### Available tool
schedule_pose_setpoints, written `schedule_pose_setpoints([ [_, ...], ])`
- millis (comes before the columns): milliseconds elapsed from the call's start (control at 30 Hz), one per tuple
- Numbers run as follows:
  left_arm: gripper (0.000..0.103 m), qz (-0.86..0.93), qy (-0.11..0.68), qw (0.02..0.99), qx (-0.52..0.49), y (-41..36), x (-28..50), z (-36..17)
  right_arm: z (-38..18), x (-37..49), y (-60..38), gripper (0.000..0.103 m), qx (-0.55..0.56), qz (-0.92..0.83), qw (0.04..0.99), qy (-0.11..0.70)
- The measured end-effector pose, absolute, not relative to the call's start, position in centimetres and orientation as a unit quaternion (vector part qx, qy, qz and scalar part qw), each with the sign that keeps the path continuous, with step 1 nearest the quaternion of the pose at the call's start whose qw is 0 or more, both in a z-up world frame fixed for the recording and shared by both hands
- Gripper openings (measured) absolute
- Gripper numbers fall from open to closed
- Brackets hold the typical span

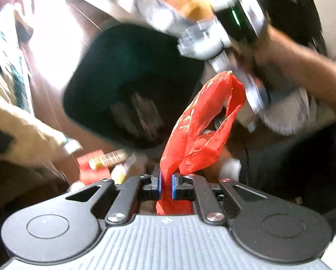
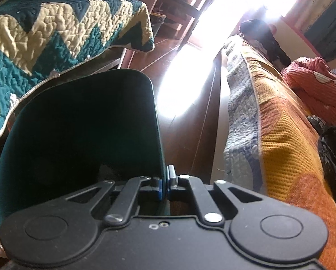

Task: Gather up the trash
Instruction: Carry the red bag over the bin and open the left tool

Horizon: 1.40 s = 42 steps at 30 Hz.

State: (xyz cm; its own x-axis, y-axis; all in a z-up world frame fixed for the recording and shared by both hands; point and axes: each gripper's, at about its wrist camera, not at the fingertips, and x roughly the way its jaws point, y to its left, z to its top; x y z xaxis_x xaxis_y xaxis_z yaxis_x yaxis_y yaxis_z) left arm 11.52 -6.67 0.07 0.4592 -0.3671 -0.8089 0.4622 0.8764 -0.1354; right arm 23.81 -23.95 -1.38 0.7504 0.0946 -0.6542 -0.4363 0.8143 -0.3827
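Note:
My left gripper [image 1: 166,183] is shut on a crumpled red plastic bag [image 1: 204,121], which hangs out in front of the fingers just to the right of the open mouth of a dark green bin [image 1: 132,83]. Some trash lies in the bottom of the bin. My right gripper [image 2: 165,181] is shut on the right wall of the same bin [image 2: 78,139] and holds it tilted; the wall runs between the blue pads. The right gripper's body and the hand on it show blurred in the left wrist view [image 1: 233,38], above the bag.
Loose trash, a red packet [image 1: 91,166] and a small bottle [image 1: 109,158], lies on the floor below the bin. A teal and cream quilt [image 2: 55,33] covers a bed on the left. An orange blanket [image 2: 287,148] covers another bed on the right. Brown floor [image 2: 186,130] runs between them.

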Motion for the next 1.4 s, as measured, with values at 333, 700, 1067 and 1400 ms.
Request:
schedule_pose_setpoints([
  [333, 0.007, -0.141, 0.435, 0.889, 0.002, -8.0, 20.7, -1.5, -1.4, 22.0, -22.0, 0.004, -0.301, 0.172, 0.888, 0.301],
  [700, 0.012, -0.109, 0.491, 0.864, -0.008, -10.7, 24.6, -7.6, -1.4, 22.4, -21.6, 0.003, -0.306, 0.166, 0.888, 0.299],
  [1067, 0.069, -0.117, 0.464, 0.878, 0.000, -9.7, 22.7, -5.8, -1.5, 24.7, -23.7, 0.002, -0.271, 0.130, 0.897, 0.325],
  [1400, 0.081, -0.177, 0.418, 0.884, 0.107, -7.0, 16.8, -3.1, -1.8, 27.0, -26.3, 0.003, -0.220, 0.096, 0.900, 0.362],
])
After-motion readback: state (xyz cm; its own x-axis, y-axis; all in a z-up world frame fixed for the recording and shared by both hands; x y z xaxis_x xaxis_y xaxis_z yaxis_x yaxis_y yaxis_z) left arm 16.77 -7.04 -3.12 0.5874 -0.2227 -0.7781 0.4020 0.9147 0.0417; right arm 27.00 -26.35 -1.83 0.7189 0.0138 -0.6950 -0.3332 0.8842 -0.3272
